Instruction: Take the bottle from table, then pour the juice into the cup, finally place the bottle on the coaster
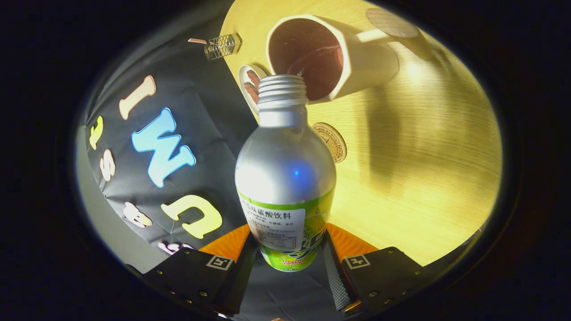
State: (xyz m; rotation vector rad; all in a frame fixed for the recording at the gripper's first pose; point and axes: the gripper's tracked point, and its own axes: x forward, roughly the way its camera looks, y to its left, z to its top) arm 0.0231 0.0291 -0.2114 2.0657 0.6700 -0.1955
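A hand-held gripper (287,256) clamps the lower body of an open aluminium bottle (285,178), one finger pressing on each side of its labelled band, as the bottle hangs tilted in the air with its threaded, capless neck aimed at the mouth of a white cup (357,67). The cup stands on a pale wooden bench (424,178), its dark inside turned toward the camera and its handle pointing away from the bottle. The bottle's lip sits just short of the cup's rim; no stream of juice can be made out, and whether the dark inside of the cup is liquid or shadow cannot be told.

A round, embossed coaster (332,141) lies flat on the bench just beyond the bottle's shoulder, between the fingers and the cup, free for the final set-down. A small dish of brown snacks (250,85) rests near the bench edge beside the cup, and a little wire-mesh holder (222,45) stands further off.

The bottle looks thin-walled and smooth: stiff enough to lift, yet likely to dent under a hard squeeze and to slide on its glossy metal if the grip is light. The present hold on the straight, labelled section appears the sound choice, since the shoulder above tapers and would offer the fingers little purchase. Its weight probably shifts toward the neck as it tips.
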